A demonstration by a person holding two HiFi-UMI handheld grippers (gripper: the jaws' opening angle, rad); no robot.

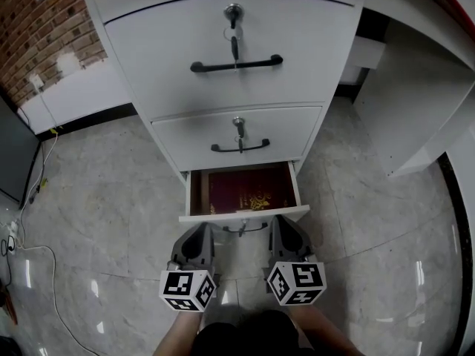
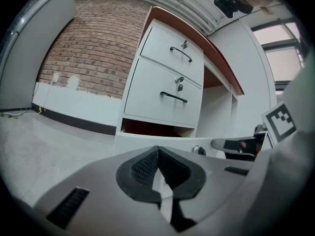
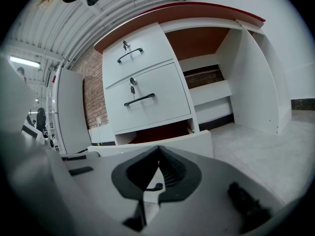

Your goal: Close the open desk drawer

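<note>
Facing 3 drawers (image 1: 286,128), bottom drawer (image 1: 219,215) out; L gripper (image 1: 201,228), R gripper (image 1: 285,221) pinched.

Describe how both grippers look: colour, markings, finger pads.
The left gripper and right gripper share grey moulded bodies. Each carries a white cube with black square markers. Their fingers have black textured pads. No cables show on them.

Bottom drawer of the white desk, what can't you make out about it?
Head view: gold print on the dark red flat item inside the open white bottom drawer is too small to read.
Head view: its black handle is partly covered by the left gripper and right gripper.
Gripper views: front panel hides most of the inside.
</note>
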